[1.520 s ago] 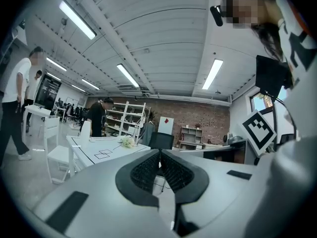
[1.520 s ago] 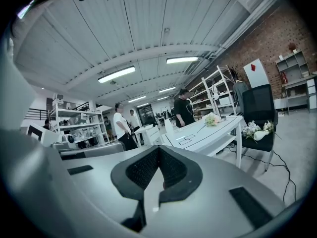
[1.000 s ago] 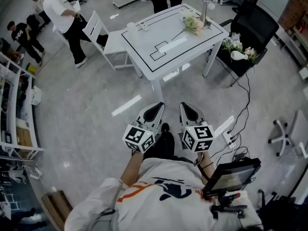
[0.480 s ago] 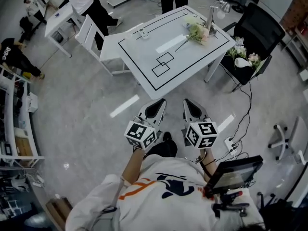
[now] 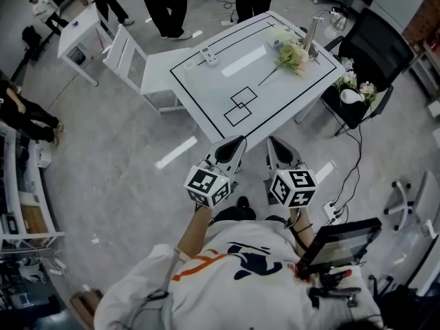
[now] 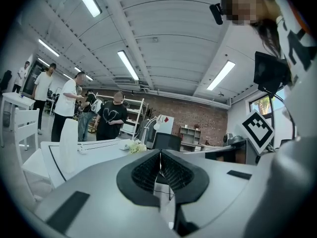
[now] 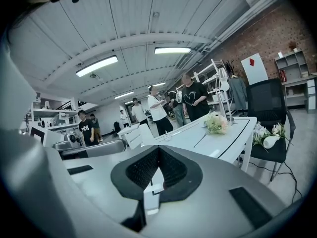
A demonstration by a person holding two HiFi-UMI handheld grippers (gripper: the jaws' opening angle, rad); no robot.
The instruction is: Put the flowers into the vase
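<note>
Lying on the table (image 5: 206, 95), flowers (image 5: 294, 56) appear small, indistinct.

The near half of the white rectangular table with black outline markings (image 5: 206, 98) lies bare, open to a reach from its front edge. Toward the far right corner, a pale pink-and-green flower bunch (image 5: 293, 56) lies just beside an upright silver metal lamp stem (image 5: 315, 29), which crowds that corner. A white slatted chair (image 5: 130, 53) flanks the table's left side, a black office chair (image 5: 371, 43) stands near its right, and standing people in dark trousers (image 5: 168, 5) are beyond its far edge.
</note>
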